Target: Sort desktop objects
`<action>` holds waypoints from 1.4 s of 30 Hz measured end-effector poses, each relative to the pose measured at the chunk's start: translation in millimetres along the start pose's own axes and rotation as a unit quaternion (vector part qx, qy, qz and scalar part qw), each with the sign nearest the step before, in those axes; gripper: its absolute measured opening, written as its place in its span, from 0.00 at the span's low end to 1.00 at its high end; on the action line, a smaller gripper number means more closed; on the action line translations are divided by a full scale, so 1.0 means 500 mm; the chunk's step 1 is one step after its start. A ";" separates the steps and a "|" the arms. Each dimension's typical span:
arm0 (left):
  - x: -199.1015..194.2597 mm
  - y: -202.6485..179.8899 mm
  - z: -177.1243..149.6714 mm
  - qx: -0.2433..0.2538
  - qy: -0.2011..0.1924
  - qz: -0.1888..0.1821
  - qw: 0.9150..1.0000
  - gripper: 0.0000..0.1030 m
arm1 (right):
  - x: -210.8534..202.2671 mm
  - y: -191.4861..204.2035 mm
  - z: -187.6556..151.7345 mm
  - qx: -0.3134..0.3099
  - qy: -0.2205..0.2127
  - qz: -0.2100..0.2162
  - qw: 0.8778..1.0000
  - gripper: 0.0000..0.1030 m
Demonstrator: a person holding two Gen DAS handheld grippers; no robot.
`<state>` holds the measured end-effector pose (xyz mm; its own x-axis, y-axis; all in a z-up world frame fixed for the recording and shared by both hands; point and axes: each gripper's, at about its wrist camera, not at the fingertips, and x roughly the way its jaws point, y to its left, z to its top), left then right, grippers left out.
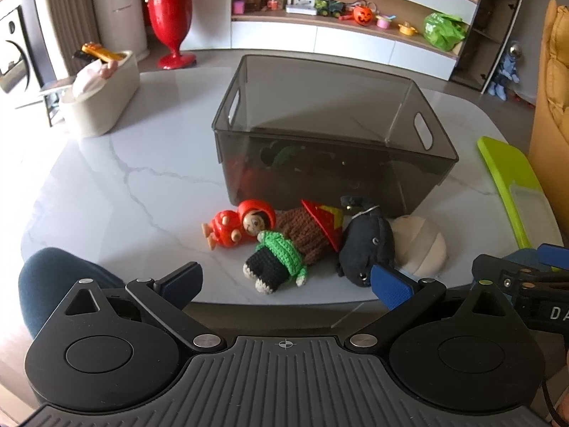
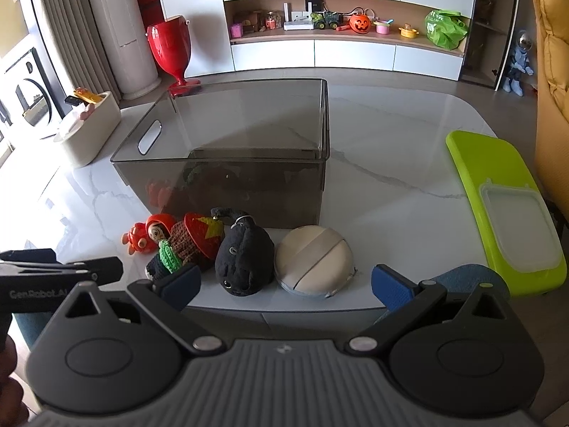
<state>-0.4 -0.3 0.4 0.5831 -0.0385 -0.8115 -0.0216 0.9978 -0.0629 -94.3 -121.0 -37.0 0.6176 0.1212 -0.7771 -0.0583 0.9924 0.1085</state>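
A smoky grey storage bin (image 1: 330, 163) (image 2: 227, 178) stands mid-table, dark items dimly visible inside. In front of it lie a red wooden doll (image 1: 242, 226) (image 2: 149, 235), a crocheted doll with red hat and green top (image 1: 288, 249) (image 2: 192, 242), a black plush (image 1: 366, 245) (image 2: 242, 256) and a round beige puff (image 1: 423, 245) (image 2: 313, 258). My left gripper (image 1: 284, 284) is open and empty, just short of the crocheted doll. My right gripper (image 2: 284, 284) is open and empty, near the plush and puff.
A cream tissue box (image 1: 99, 96) (image 2: 89, 128) sits at the left. A lime green board with a clear lid (image 1: 515, 185) (image 2: 508, 206) lies at the right. The marble table's near edge (image 1: 270, 306) is right under the fingers.
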 end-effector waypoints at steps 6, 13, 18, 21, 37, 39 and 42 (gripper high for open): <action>0.000 -0.002 -0.001 0.002 0.001 -0.001 1.000 1.00 | 0.002 0.001 -0.003 -0.004 0.002 0.000 1.000 1.00; 0.003 -0.006 -0.003 0.000 0.004 -0.001 1.000 1.00 | 0.005 0.003 -0.004 -0.008 0.005 0.000 1.000 1.00; 0.004 -0.010 -0.006 0.000 0.004 -0.001 1.000 1.00 | 0.006 0.004 -0.007 -0.010 0.006 -0.001 1.000 1.00; 0.003 -0.006 -0.005 -0.002 0.008 -0.005 1.000 1.00 | 0.005 0.004 -0.007 -0.011 0.005 -0.001 1.000 1.00; 0.006 -0.010 -0.009 0.006 -0.002 -0.004 1.000 1.00 | 0.008 0.004 -0.010 -0.013 0.007 -0.001 1.000 1.00; 0.007 -0.010 -0.009 0.007 -0.001 -0.003 1.000 1.00 | 0.010 0.004 -0.011 -0.013 0.008 -0.001 1.000 1.00; 0.010 -0.009 -0.008 0.008 0.000 -0.002 1.000 1.00 | 0.013 0.004 -0.011 -0.012 0.010 0.003 1.000 1.00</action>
<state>-0.7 -5.3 -5.8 0.5833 -0.0415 -0.8112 -0.0073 0.9984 -0.0563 -94.6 -118.0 -45.1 0.6012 0.1264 -0.7890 -0.0796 0.9920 0.0983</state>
